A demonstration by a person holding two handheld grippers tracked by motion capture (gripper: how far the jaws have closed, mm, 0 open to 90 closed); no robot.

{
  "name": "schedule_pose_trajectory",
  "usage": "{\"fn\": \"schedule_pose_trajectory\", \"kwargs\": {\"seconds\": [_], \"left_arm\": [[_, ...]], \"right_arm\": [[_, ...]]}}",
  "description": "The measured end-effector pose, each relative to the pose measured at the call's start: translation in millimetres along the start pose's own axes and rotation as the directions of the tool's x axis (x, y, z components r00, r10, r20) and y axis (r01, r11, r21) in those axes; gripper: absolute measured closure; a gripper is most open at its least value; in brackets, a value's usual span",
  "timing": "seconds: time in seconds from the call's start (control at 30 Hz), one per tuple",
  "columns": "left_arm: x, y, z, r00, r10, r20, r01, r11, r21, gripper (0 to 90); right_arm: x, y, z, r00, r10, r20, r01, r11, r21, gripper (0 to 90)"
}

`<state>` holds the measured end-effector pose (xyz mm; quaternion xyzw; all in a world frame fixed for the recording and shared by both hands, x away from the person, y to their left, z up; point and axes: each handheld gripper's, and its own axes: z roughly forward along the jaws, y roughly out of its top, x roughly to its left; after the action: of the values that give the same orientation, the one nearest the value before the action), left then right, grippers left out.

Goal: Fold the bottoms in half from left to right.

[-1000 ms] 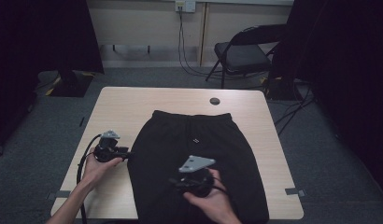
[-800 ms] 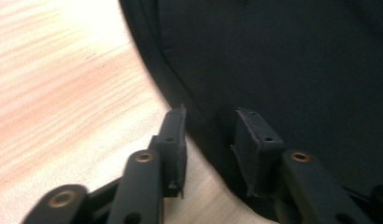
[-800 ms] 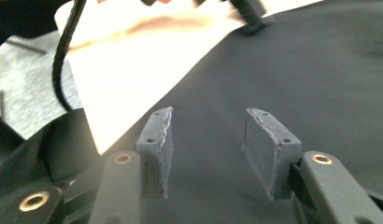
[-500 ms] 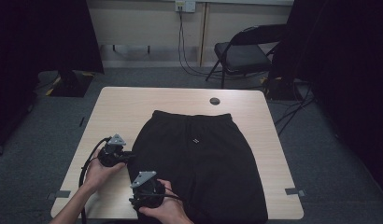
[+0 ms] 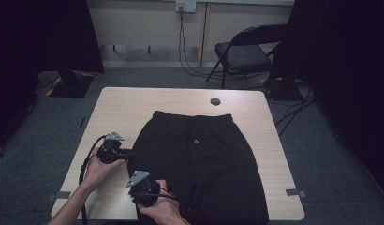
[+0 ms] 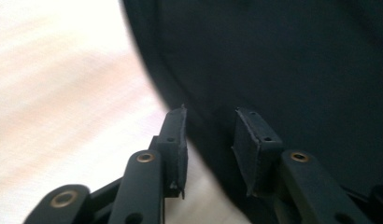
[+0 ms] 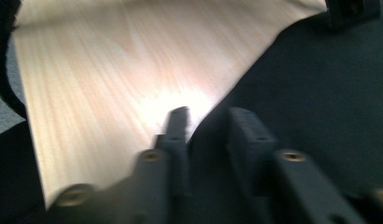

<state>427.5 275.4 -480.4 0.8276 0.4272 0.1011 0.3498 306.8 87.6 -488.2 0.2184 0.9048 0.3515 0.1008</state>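
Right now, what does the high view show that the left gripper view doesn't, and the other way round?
High view: the whole table, a folding chair behind it, a small dark disc near the far edge, and both hands with the right hand-held gripper. Left gripper view: the left hand-held gripper up close, its jaws parted at the cloth's curved edge. Both show the black shorts lying on pale wood.

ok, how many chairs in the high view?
1: a black folding chair on the carpet beyond the table's far right corner, by the wall. The dark areas at both sides could hide more.
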Motion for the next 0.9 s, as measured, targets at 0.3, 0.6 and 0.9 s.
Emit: {"fn": "schedule_pose_trajectory", "kwargs": {"seconds": [0.3, 0.6, 0.9], "left_arm": [[15.1, 13.8, 3.4, 0.9966, -0.083, -0.001, 0.083, 0.9930, -0.085, 53.4], [15.5, 22.0, 28.2, 0.9969, -0.070, -0.036, 0.068, 0.9966, -0.046, 56.6], [3.7, 31.8, 40.2, 0.9957, -0.016, -0.092, 0.012, 0.9989, -0.045, 54.5]], "right_arm": [[8.1, -12.3, -12.8, 0.9939, 0.003, -0.110, -0.002, 1.000, 0.005, 89.2], [14.2, -20.7, -20.2, 0.9910, 0.015, -0.133, -0.016, 1.000, -0.002, 79.6], [21.5, -17.3, -16.6, 0.9987, -0.034, -0.037, 0.034, 0.999, -0.005, 68.4]]}}
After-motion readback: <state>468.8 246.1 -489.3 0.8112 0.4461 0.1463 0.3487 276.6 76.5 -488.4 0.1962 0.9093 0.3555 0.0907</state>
